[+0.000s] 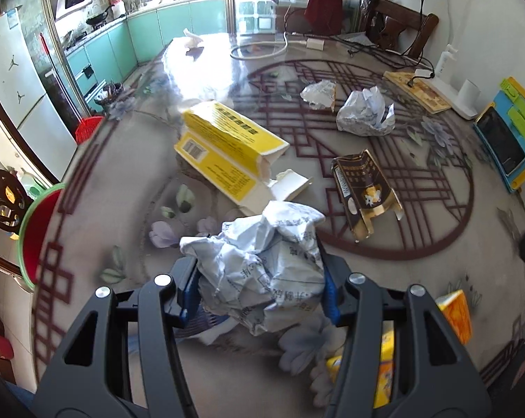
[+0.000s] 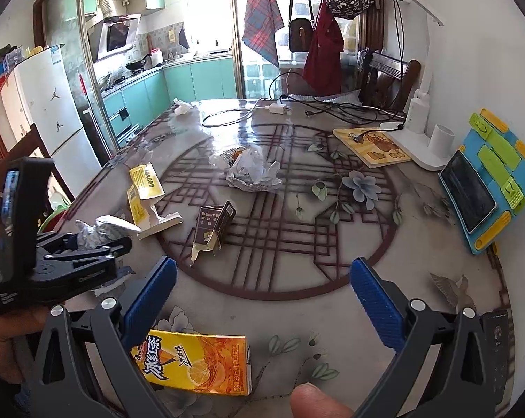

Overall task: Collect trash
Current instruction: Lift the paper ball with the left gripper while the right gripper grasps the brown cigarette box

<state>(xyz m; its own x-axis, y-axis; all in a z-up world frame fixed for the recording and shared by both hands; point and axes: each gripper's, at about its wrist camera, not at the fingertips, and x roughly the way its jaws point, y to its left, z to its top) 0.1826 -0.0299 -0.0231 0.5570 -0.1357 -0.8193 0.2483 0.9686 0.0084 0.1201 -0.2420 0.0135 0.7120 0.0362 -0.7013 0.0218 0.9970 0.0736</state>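
Left wrist view has my left claw [image 1: 262,285] pinching one crumpled paper wad [image 1: 262,268] above the counter [image 1: 123,181], yellow box [image 1: 227,149] and dark carton [image 1: 365,191] uncollected beyond; right wrist view has my right claw [image 2: 262,299] spread empty over the tea carton [image 2: 196,362].

Torn box [image 1: 227,153] on table [image 1: 123,209], left of flattened carton [image 1: 365,193]

Bare table [image 2: 332,299] ahead of right gripper [image 2: 262,299]; juice carton [image 2: 196,362] beneath fingers.
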